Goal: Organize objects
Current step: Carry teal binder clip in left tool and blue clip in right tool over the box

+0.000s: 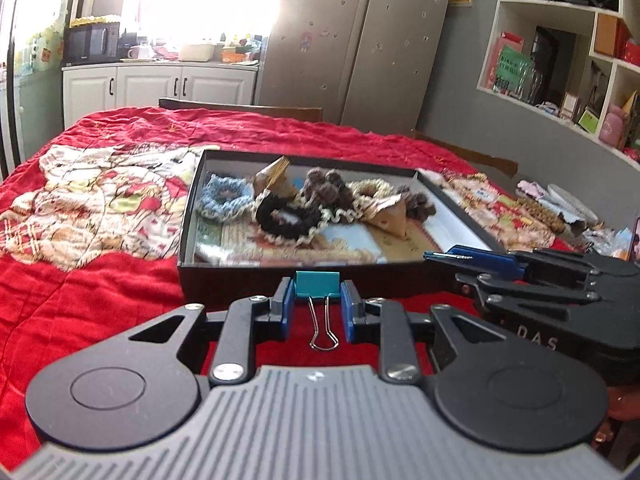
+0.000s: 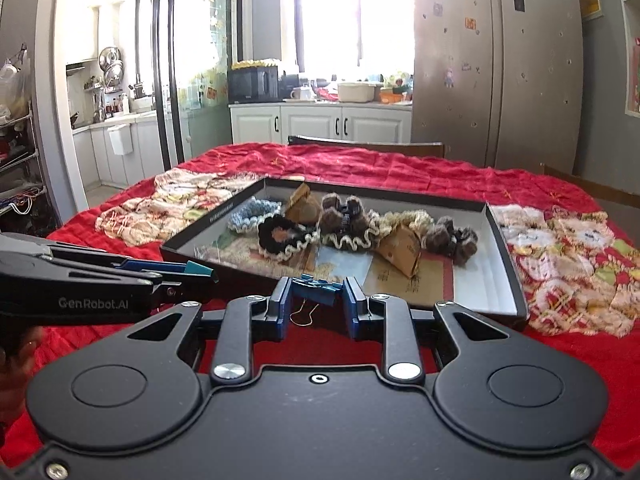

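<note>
My left gripper (image 1: 317, 298) is shut on a teal binder clip (image 1: 317, 282), whose wire handles hang down toward me. My right gripper (image 2: 316, 296) is shut on a blue binder clip (image 2: 316, 285), held tilted with a thin wire loop below it. Both hover just before the near rim of a shallow black box (image 1: 185, 224) (image 2: 510, 252) on the red quilt. The box holds several scrunchies (image 1: 286, 216) (image 2: 286, 236), brown pom-pom ties (image 2: 346, 212) and folded brown paper pieces (image 1: 394, 214). In each view, the other gripper shows side-on beside it: the right gripper (image 1: 432, 256) and the left gripper (image 2: 200, 270).
A red quilt (image 1: 100, 280) with patchwork panels covers the table. Packets and small items (image 1: 560, 208) lie to the box's right. Wooden chair backs (image 1: 240, 105) stand at the far edge. Behind are a fridge (image 1: 360, 40), white cabinets (image 2: 320, 122) and wall shelves (image 1: 560, 60).
</note>
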